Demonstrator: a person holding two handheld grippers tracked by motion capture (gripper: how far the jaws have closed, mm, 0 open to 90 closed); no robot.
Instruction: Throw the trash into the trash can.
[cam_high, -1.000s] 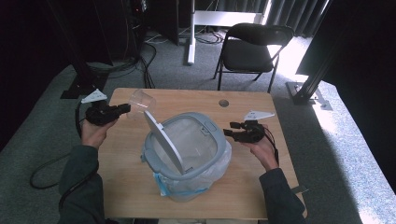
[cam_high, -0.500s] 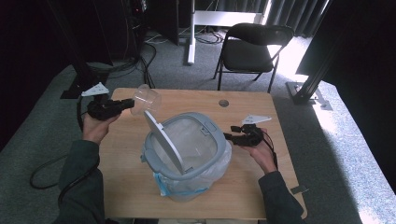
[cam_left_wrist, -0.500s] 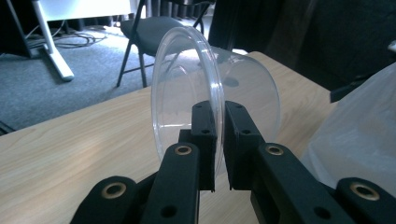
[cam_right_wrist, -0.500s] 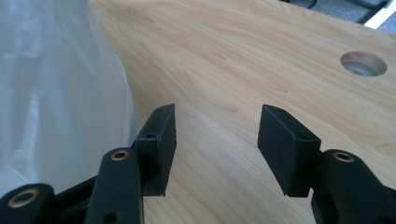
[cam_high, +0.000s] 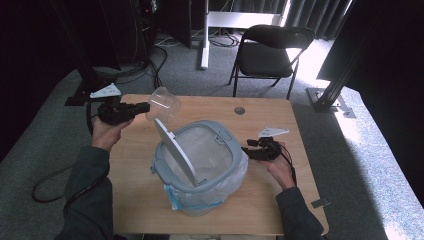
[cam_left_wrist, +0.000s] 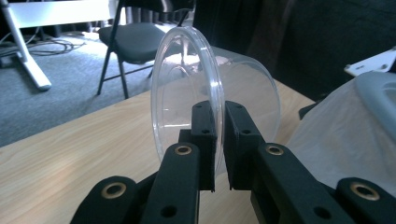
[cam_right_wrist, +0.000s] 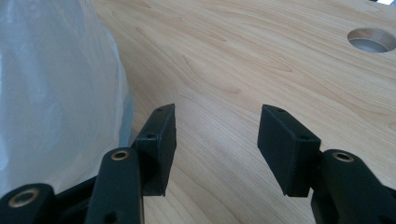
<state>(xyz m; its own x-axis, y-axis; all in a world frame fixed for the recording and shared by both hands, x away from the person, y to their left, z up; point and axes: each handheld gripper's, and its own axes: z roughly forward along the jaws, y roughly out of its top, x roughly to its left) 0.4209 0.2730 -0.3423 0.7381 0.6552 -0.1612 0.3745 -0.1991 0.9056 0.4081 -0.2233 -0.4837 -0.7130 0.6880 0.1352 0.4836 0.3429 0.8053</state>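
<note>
A clear plastic cup (cam_high: 164, 104) (cam_left_wrist: 187, 98) hangs above the table's left side, tipped on its side, with my left gripper (cam_high: 145, 106) (cam_left_wrist: 221, 140) shut on its rim. Just right of it stands a grey bin (cam_high: 226, 145) lined with a white bag (cam_right_wrist: 56, 93), its flap lid (cam_high: 175, 152) swung up. My right gripper (cam_high: 248, 148) (cam_right_wrist: 217, 140) rests open by the bin's right side, low over the wood, with nothing between its jaws.
The wooden table (cam_high: 280, 200) has a round cable hole (cam_high: 239, 110) (cam_right_wrist: 372, 39) near its far edge. A black chair (cam_high: 272, 50) (cam_left_wrist: 135, 39) stands behind the table. Cables lie on the grey carpet at the back left.
My left gripper has carried the cup up and to the right, closer to the bin's raised lid. The right gripper has shifted slightly toward the near side.
</note>
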